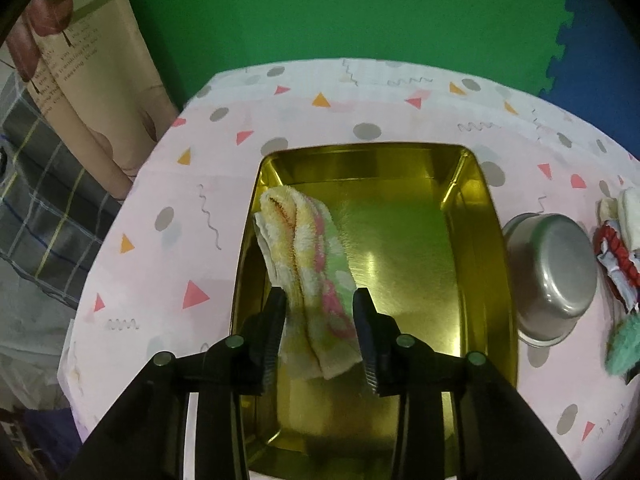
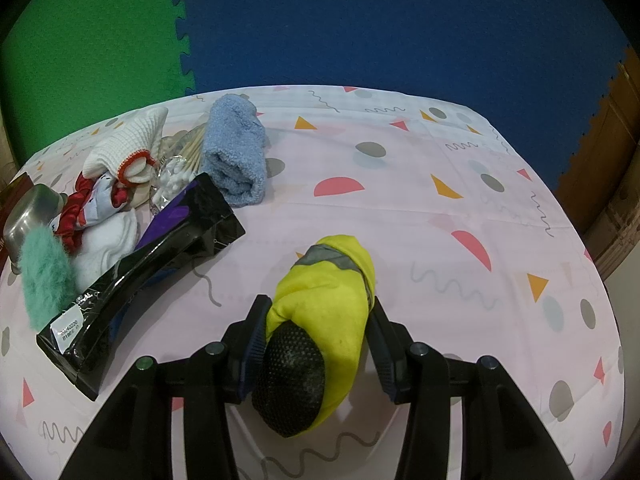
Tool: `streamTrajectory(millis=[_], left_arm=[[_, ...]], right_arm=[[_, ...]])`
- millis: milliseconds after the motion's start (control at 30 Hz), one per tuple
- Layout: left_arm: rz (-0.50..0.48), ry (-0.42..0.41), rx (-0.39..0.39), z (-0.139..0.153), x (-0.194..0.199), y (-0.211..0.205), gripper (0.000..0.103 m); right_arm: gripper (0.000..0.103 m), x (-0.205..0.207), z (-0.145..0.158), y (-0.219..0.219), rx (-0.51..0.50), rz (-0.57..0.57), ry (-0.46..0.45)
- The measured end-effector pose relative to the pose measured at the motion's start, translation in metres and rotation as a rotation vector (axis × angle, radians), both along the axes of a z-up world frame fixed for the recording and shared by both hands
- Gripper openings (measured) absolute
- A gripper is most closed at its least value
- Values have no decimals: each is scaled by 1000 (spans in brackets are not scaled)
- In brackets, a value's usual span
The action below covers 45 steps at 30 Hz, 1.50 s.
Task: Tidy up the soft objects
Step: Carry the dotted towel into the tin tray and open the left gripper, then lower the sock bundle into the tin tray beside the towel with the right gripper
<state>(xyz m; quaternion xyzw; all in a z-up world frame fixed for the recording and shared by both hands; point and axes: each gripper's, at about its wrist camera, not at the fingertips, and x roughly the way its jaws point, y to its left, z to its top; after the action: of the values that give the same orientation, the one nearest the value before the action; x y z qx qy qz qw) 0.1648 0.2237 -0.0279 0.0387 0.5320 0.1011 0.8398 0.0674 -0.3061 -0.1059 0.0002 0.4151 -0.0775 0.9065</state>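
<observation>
Gold tray (image 1: pixel 472 216): holds only the striped towel (image 1: pixel 316 276).
Left gripper (image 1: pixel 320 308): fingers wide around towel.
Right gripper (image 2: pixel 318 320): fingers clamp yellow glove (image 2: pixel 328 304).
Steel bowl (image 1: pixel 554 276): upturned, contents hidden.

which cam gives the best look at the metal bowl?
Left wrist view. The metal bowl lies tipped on its side right of the gold tray, its body and rim unobstructed. In the right wrist view the bowl sits at the far left edge, cropped and partly hidden behind the teal fuzzy item.
</observation>
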Motion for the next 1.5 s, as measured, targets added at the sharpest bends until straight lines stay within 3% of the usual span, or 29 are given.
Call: streamTrajectory(millis=[200, 333, 600, 733, 800, 900, 1133, 1333, 1500], left_arm=[[-3, -78, -6, 17, -23, -16, 44], [21, -104, -9, 18, -39, -24, 44], [132, -123, -153, 14, -65, -18, 46], [177, -161, -129, 20, -76, -16, 48], [184, -181, -130, 22, -81, -16, 57], [181, -198, -115, 23, -85, -15, 59], [184, -208, -90, 25, -85, -7, 64], [208, -169, -97, 16, -84, 0, 65], [221, -184, -99, 21, -87, 5, 69]], right_arm=[[48, 0, 0, -1, 3, 0, 0], [48, 0, 0, -2, 2, 0, 0], [48, 0, -1, -2, 3, 0, 0], [48, 0, -1, -3, 1, 0, 1], [48, 0, -1, -3, 2, 0, 1], [48, 0, -1, -3, -2, 0, -2], [43, -1, 0, 2, -41, 1, -5], [38, -4, 5, 12, -52, 4, -7], [37, -11, 27, 23, -49, 5, -53]])
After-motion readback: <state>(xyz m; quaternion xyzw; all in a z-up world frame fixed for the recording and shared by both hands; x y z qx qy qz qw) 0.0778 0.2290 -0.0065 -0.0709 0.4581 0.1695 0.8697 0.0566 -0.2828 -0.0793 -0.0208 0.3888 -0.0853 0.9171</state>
